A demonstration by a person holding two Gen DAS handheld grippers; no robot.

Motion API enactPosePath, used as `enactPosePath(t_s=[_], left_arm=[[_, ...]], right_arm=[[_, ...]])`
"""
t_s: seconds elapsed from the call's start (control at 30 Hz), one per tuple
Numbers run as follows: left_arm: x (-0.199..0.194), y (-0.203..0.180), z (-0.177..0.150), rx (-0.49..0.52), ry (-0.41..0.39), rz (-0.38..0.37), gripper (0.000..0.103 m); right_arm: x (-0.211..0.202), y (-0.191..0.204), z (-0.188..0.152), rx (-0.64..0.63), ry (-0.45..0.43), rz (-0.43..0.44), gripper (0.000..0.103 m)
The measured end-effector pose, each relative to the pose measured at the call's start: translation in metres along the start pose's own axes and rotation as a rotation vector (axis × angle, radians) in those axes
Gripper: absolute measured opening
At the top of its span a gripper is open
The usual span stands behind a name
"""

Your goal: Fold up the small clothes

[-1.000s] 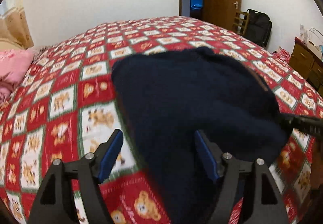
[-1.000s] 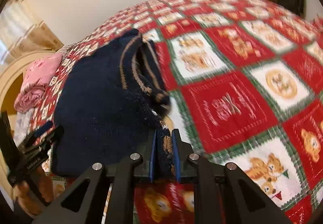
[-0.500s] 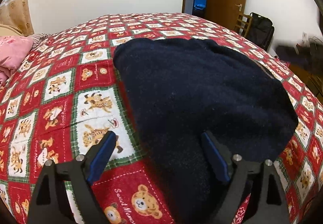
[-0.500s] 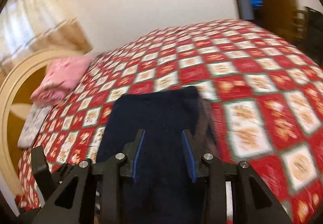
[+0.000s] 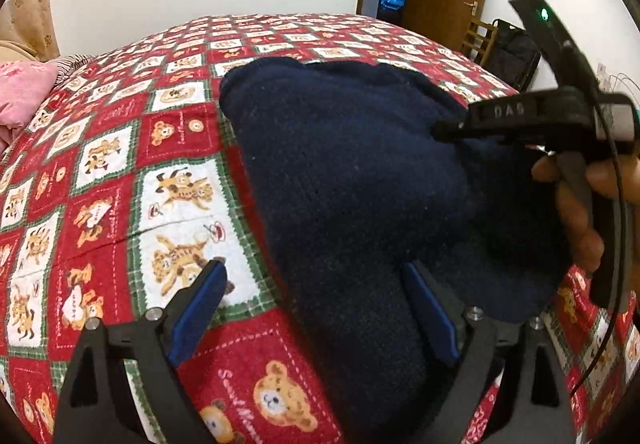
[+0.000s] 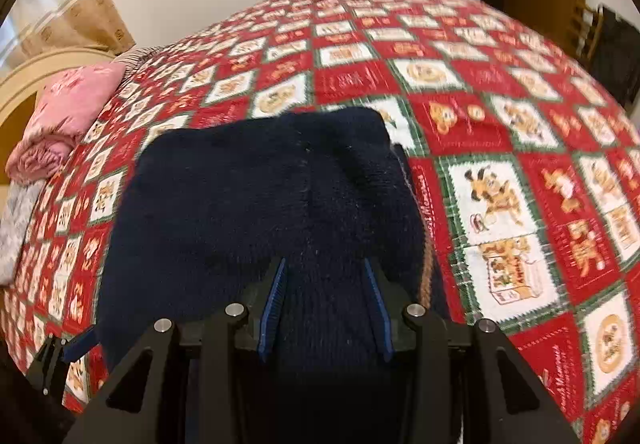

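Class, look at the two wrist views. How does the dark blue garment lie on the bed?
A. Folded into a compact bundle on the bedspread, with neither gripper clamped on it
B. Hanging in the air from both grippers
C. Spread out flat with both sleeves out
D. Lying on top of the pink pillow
A: the garment lies bundled on the bedspread, and the left gripper and right gripper stand open over it.
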State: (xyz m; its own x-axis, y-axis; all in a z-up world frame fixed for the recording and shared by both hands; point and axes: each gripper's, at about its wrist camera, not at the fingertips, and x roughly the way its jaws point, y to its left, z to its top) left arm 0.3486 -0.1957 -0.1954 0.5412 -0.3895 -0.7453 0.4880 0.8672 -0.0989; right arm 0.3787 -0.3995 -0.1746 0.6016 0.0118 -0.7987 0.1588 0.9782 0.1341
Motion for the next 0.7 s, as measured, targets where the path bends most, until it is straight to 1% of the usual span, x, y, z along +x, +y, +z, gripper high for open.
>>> enactPosePath(t_s=[0.07, 0.13, 0.17, 0.23, 0.27, 0.33, 0.4, 0.43, 0.47, 0.5, 0.53, 0.57, 0.63, 0.7], left_arm=[[-0.003, 0.000, -0.003, 0.002, 0.003, 0.005, 0.093], [-0.008, 0.000, -0.009, 0.000, 0.004, 0.000, 0.093], [-0.009, -0.001, -0.012, 0.004, 0.006, -0.001, 0.094], [-0.010, -0.003, -0.015, 0.014, 0.011, 0.009, 0.095], [-0.009, -0.004, -0.016, 0.019, 0.016, 0.014, 0.095], [-0.009, -0.006, -0.018, 0.027, 0.015, 0.024, 0.095], [-0.008, -0.006, -0.019, 0.027, 0.024, 0.025, 0.096], [-0.010, -0.005, -0.019, 0.022, 0.024, 0.018, 0.095], [-0.013, -0.003, -0.018, 0.017, 0.021, 0.009, 0.095], [-0.018, 0.000, -0.017, 0.010, 0.013, 0.001, 0.095], [-0.022, 0.004, -0.015, 0.002, 0.000, -0.006, 0.095], [-0.026, 0.009, -0.012, -0.004, -0.016, -0.005, 0.095], [-0.031, 0.019, -0.003, -0.025, -0.046, 0.012, 0.095], [-0.029, 0.032, 0.011, -0.069, -0.050, 0.004, 0.097]], right_arm=[[-0.009, 0.012, -0.003, -0.040, -0.035, 0.019, 0.041], [-0.015, 0.033, -0.011, -0.123, -0.047, 0.078, 0.041], [-0.011, 0.042, -0.014, -0.173, -0.031, 0.077, 0.041], [-0.002, 0.054, -0.021, -0.219, -0.002, 0.027, 0.041], [0.005, 0.055, -0.024, -0.227, 0.007, 0.003, 0.041], [0.008, 0.051, -0.024, -0.206, 0.011, 0.018, 0.041], [0.002, 0.045, -0.021, -0.180, 0.011, 0.058, 0.041], [-0.006, 0.037, -0.020, -0.157, 0.001, 0.096, 0.041], [-0.013, 0.029, -0.020, -0.138, -0.019, 0.113, 0.041], [-0.024, 0.016, -0.018, -0.104, -0.061, 0.119, 0.043], [-0.032, 0.008, -0.016, -0.083, -0.090, 0.119, 0.054], [-0.042, -0.010, -0.012, -0.048, -0.126, 0.115, 0.063], [-0.048, -0.040, -0.003, 0.021, -0.142, 0.124, 0.064], [-0.045, -0.062, 0.005, 0.068, -0.112, 0.152, 0.064]])
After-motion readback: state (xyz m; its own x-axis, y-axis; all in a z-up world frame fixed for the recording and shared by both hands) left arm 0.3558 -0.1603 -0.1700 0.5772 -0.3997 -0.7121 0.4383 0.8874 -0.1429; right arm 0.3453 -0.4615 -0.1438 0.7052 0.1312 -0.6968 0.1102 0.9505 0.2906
